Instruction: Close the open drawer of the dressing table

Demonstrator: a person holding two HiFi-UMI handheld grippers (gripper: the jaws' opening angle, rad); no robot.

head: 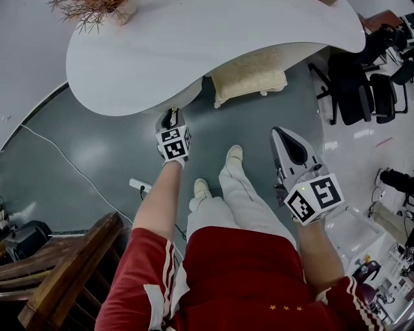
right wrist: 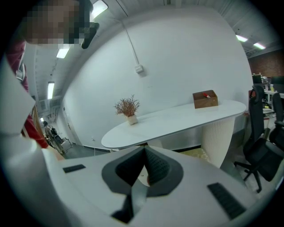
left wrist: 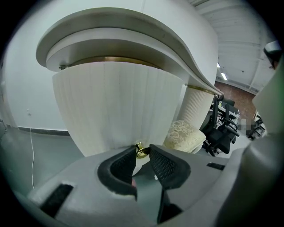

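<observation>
**Dressing table [head: 194,45]**: white curved top on fluted white pedestals, with a thin gold band under the top. Seen from above in head view.

**Drawer [left wrist: 115,102]**: fluted, rounded front under the top's left end, at the near edge. The gold knob [left wrist: 140,152] sits low on that front. Can't tell from any view how far the drawer stands out from its pedestal.

**L gripper [left wrist: 142,147]**: pointed down at the drawer front, right up against it. Fingers part-way apart and clamped on the gold knob, one pad tip on either side of it. In head view only its marker cube and rear body show at the top's near edge; the tips are tucked under the edge.

**R gripper [head: 278,134]**: held back over the floor [head: 97,149], well apart from the table and touching nothing. Fingers together, tips meeting, nothing between them.

**Other items**
- Dried plant [head: 87,10] in a small pot, at the top's far-left end.
- Wooden box [right wrist: 205,99] near the top's opposite end (R gripper view).
- Cream upholstered stool [head: 249,77] tucked under the top between the pedestals.
- Black office chairs [head: 359,84] off the table's right end.
- White cable [head: 65,161] across the floor.
- Wooden chair [head: 58,271] at lower left.

**Person**: stands facing the near edge, in red shorts and white shoes.
</observation>
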